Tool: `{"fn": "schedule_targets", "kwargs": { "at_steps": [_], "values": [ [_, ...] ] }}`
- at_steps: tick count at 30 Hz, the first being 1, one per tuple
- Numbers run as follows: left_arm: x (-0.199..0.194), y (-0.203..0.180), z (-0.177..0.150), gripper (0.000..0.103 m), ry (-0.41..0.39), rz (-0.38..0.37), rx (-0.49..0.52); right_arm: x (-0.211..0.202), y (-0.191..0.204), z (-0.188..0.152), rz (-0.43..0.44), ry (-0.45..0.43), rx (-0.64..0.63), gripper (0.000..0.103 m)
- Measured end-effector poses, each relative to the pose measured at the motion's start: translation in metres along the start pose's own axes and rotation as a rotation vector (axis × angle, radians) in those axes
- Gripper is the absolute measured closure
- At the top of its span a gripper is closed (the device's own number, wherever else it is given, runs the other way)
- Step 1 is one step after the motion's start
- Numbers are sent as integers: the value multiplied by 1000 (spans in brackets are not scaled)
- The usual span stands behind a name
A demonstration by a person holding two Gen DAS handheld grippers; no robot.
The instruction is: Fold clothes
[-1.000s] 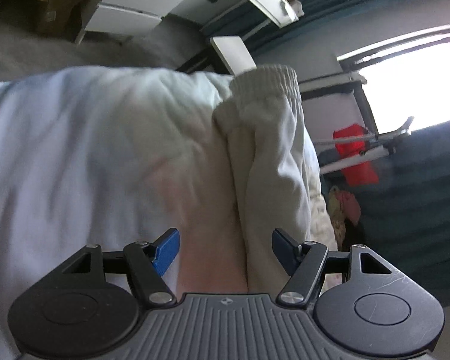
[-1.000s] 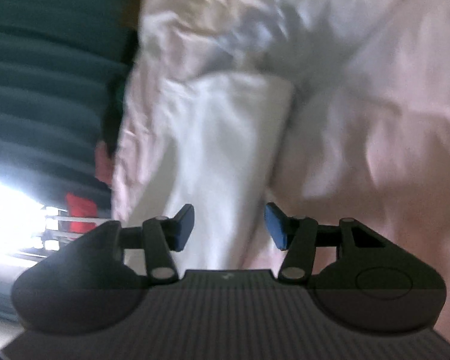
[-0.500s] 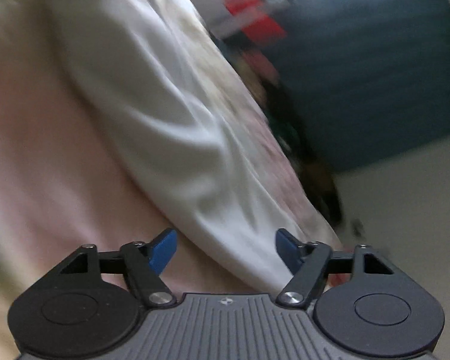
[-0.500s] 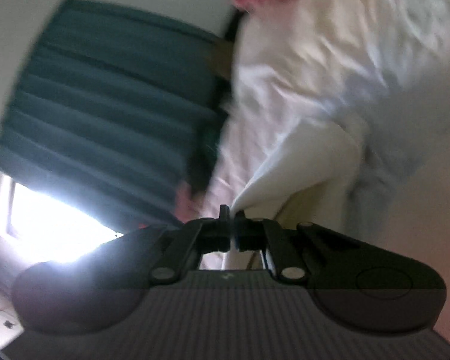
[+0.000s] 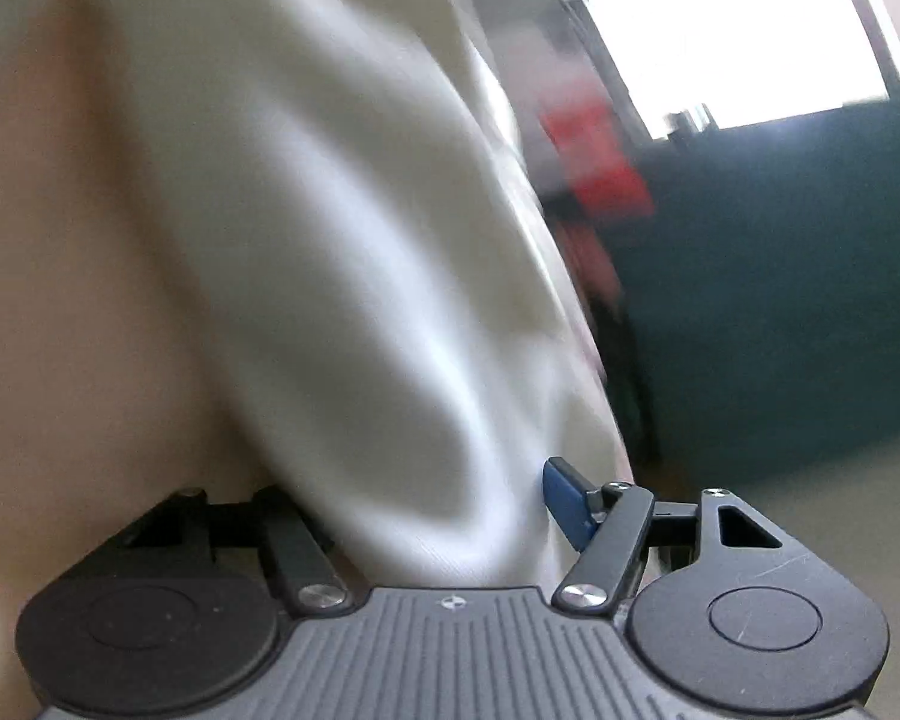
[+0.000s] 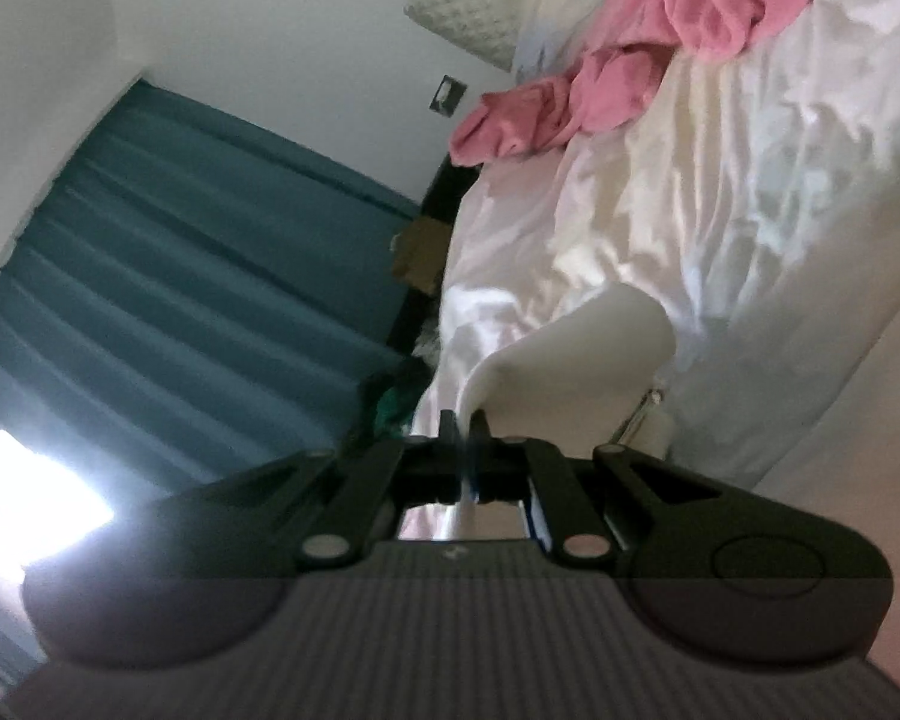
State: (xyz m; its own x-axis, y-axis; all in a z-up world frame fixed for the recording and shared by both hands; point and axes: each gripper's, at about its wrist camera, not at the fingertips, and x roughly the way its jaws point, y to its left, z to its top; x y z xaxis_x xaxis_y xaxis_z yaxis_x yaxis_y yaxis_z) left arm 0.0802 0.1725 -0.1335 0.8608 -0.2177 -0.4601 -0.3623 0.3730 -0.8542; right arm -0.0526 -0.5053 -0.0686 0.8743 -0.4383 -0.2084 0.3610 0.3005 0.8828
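A cream white garment [image 5: 342, 240] fills the left wrist view and hangs down between the jaws of my left gripper [image 5: 420, 495]. Those jaws are closing around it. The blue right pad [image 5: 561, 501] lies at the fabric's edge, and the cloth hides the left pad. In the right wrist view my right gripper [image 6: 465, 429] is shut on a thin edge of the same cream garment [image 6: 588, 348], which rises from the jaws in a lifted fold over the bed [image 6: 750, 180].
A pink garment [image 6: 630, 60] lies crumpled at the far end of the bed beside a quilted pillow [image 6: 468, 6]. Teal curtains [image 6: 180, 276] and a bright window [image 5: 738, 30] line the side wall. A red object [image 5: 594, 162] hangs near the window.
My right gripper shut on the garment's edge and rose, tilting up toward the room. My left gripper sank and closed in on the garment, whose cloth now covers its left finger.
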Motion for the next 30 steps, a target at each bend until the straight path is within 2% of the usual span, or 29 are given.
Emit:
{"fn": "schedule_targets", "kwargs": {
  "at_steps": [2,3,5,7,8,11,15,20,22,25,28,30],
  "values": [
    [-20,21,22,36,-142,53,-115,2,3,-1,-14,-14,-28,98],
    [-26,29,33,36,-183,52,-164,2,6,-2,-19,-20,-43,98],
    [-26,35,50,35,-198,45,-227,3,9,-3,-28,-30,-71,98],
    [-27,36,63,41,-210,54,-250,3,11,-4,-43,-34,-96,98],
    [-29,34,70,53,-223,70,-243,4,11,-4,-55,-34,-114,98],
    [-40,27,92,72,-171,131,-194,9,11,-4,-105,-21,-171,98],
    [-72,8,117,81,-64,160,-187,17,8,-5,-183,-1,-218,98],
    [-143,-17,144,84,87,263,-75,11,13,-7,-254,-14,-269,98],
    [-175,-14,153,84,134,310,-18,5,14,-7,-311,-15,-291,97],
    [-209,-6,147,86,175,366,59,1,8,-5,-440,24,-289,96],
    [-232,-3,145,78,195,357,131,2,-1,-5,-536,61,-277,95],
    [-236,-9,145,55,176,344,188,5,-4,-5,-586,73,-285,88]
  ]
}}
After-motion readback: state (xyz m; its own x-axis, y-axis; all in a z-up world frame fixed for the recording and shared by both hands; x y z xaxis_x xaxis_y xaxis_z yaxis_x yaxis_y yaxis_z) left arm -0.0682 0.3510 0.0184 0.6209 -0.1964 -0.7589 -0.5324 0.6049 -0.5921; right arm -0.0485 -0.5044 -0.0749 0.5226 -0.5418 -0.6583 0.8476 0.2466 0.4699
